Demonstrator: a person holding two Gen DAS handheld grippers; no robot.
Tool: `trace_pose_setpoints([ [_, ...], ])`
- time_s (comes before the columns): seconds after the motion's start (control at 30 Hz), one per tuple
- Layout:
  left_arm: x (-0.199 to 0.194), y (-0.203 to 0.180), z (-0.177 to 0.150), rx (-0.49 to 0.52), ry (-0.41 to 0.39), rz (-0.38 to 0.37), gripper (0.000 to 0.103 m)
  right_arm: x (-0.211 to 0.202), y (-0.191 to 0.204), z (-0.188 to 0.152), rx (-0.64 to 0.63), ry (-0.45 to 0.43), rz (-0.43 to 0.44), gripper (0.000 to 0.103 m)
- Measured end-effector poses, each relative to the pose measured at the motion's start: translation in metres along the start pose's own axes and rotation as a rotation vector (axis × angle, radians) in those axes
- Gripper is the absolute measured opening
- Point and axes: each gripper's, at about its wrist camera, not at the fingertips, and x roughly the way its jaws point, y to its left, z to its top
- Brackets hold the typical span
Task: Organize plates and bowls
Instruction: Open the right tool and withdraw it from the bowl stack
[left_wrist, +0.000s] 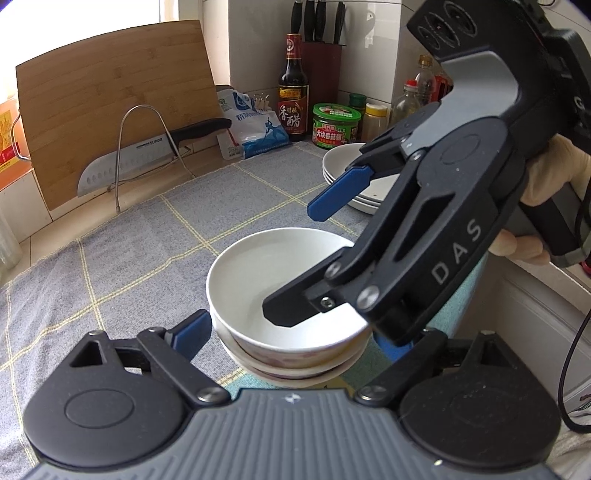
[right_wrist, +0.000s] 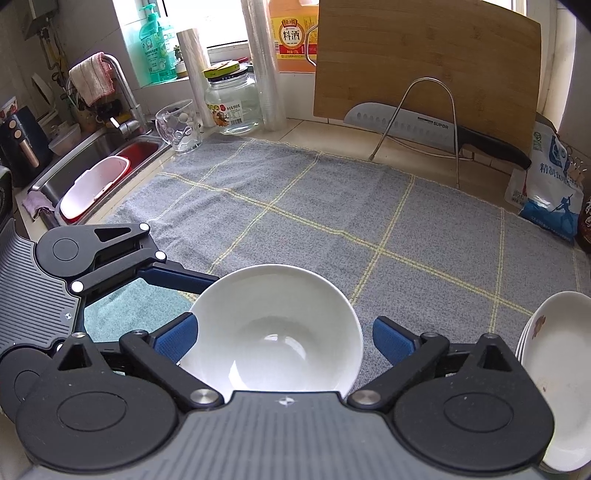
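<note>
A white bowl (left_wrist: 273, 273) sits nested on top of lower bowls with a reddish pattern (left_wrist: 295, 365), on the grey checked cloth (left_wrist: 129, 258). My left gripper (left_wrist: 291, 339) straddles this stack low down and is open, its blue pads (left_wrist: 192, 332) close beside the bowl wall. My right gripper (left_wrist: 291, 262) hangs over the top bowl with jaws wide open. In its own view, the right gripper (right_wrist: 286, 339) has the bowl (right_wrist: 273, 332) between its pads (right_wrist: 395, 339), which do not press on it. A stack of white plates (left_wrist: 343, 162) (right_wrist: 561, 369) lies to the right.
A bamboo cutting board (right_wrist: 424, 62) and a knife (right_wrist: 406, 125) stand on a wire rack at the back. A salt bag (left_wrist: 255, 125), vinegar bottle (left_wrist: 293, 88) and jars crowd the back right. The sink (right_wrist: 92, 173), a glass cup (right_wrist: 181, 125) and a jar (right_wrist: 232, 99) are at left.
</note>
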Motion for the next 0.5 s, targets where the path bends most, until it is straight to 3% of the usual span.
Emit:
trace_pose_setpoints([
  [0.5,-0.025,0.018,-0.011,0.028,-0.005,-0.038,0.094,-0.018,0.018,-0.005,-0.059,-0.015,-0.043,0.103],
])
